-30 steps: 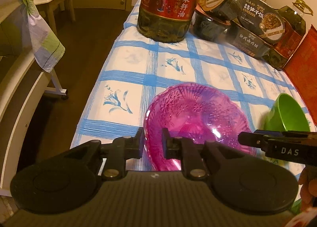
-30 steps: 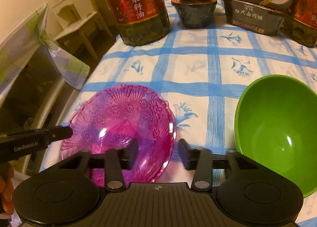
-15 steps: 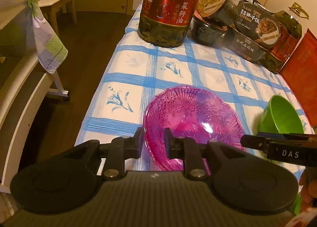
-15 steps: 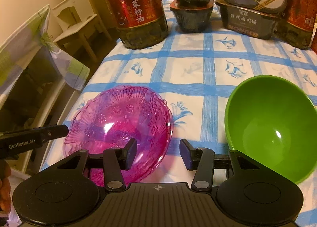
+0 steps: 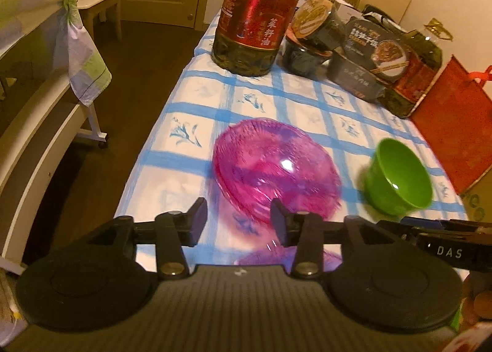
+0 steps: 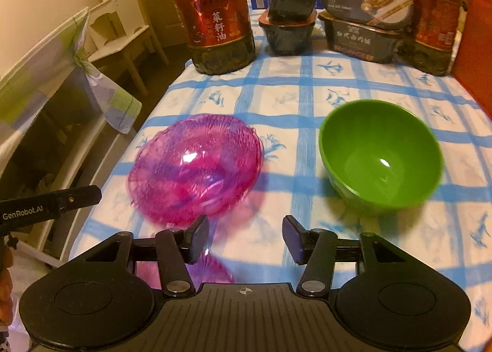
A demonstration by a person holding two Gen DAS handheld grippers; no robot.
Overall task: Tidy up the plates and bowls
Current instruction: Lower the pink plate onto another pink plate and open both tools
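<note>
A translucent pink plate lies blurred on the blue-checked tablecloth. A green bowl stands upright to its right, apart from it. My left gripper hangs just short of the plate's near rim, jaws opening, nothing pressed between the pads. My right gripper hovers over bare cloth between plate and bowl, jaws opening and empty. Each gripper's side shows in the other's view: the right gripper, the left gripper. A pink patch on the cloth by the fingers may be a tinted shadow.
At the back stand a big red-labelled oil bottle, stacked dark food tubs and a second oil bottle. A red bag lines the right side. The table's left edge drops to the floor beside a cloth-draped chair.
The left gripper's jaws, shut on the pink plate's near rim before, have spread and let it go. Both grippers have drawn back and up, so plate and bowl look farther off.
</note>
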